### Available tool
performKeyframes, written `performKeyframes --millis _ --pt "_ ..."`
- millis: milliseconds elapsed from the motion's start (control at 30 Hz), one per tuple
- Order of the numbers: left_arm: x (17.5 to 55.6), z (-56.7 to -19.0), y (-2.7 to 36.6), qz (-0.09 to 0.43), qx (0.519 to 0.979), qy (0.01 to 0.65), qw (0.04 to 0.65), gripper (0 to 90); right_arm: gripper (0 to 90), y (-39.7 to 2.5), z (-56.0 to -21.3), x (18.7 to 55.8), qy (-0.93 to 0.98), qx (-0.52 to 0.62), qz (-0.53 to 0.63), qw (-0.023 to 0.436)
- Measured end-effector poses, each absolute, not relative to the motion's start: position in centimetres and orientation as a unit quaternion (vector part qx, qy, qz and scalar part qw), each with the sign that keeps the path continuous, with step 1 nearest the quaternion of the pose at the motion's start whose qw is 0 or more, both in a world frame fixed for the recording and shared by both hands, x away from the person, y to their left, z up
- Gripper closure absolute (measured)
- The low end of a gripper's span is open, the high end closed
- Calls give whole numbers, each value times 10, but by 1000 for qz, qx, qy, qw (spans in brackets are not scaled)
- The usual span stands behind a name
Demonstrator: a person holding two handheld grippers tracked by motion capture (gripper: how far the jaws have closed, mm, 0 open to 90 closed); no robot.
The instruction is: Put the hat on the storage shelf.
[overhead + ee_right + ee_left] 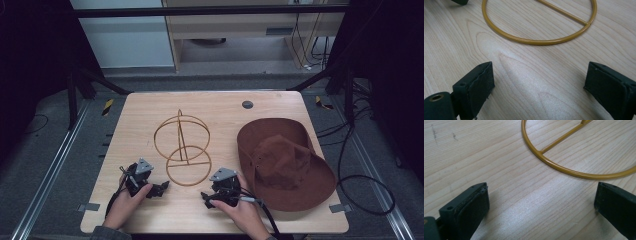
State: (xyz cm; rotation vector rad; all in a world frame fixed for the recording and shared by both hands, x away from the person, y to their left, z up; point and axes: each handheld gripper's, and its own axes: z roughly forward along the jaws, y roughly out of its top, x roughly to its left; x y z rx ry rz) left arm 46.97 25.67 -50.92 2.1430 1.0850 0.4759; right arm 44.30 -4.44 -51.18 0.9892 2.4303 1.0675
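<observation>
A gold wire hat stand [182,142] rests on the wooden table [145,107]: a flat base ring with a crossbar, an upright post and a tilted top ring. To its right lies a brown wide-brimmed hat [282,162]. My left gripper [161,188] lies near the front edge, left of the base ring, open and empty. My right gripper [205,198] sits just right of the ring, also open and empty. In the left gripper view [541,202] the base ring [564,168] curves just ahead of the jaws. The right gripper view [539,85] has the same ring [534,41] a little farther ahead.
A grey round cable grommet [247,104] sits near the table's far edge. Black cables loop on the floor at the right [367,192]. Metal rails run along both sides of the table. Bare wood lies between the two grippers.
</observation>
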Motion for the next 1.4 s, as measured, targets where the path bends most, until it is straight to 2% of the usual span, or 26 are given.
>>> performKeyframes --millis 333,467,767,867,1000,1100,1400 --pt "469 -509 256 183 823 417 339 0 87 -44 -512 443 846 349 372 155" --pt "469 -509 256 184 823 417 339 0 103 -43 -503 441 851 350 368 135" --pt "468 -509 255 183 823 417 340 0 102 -52 -436 429 859 319 373 148" --pt "468 -509 255 182 824 416 339 0 90 -72 -401 431 863 308 368 157" --pt "467 -509 255 182 825 415 339 0 104 -91 -381 436 861 314 357 178" --pt "467 -509 255 183 825 414 339 0 96 -124 -356 447 859 339 335 187" --pt "466 -509 255 183 825 414 339 0 90 -196 -331 472 841 398 310 195"
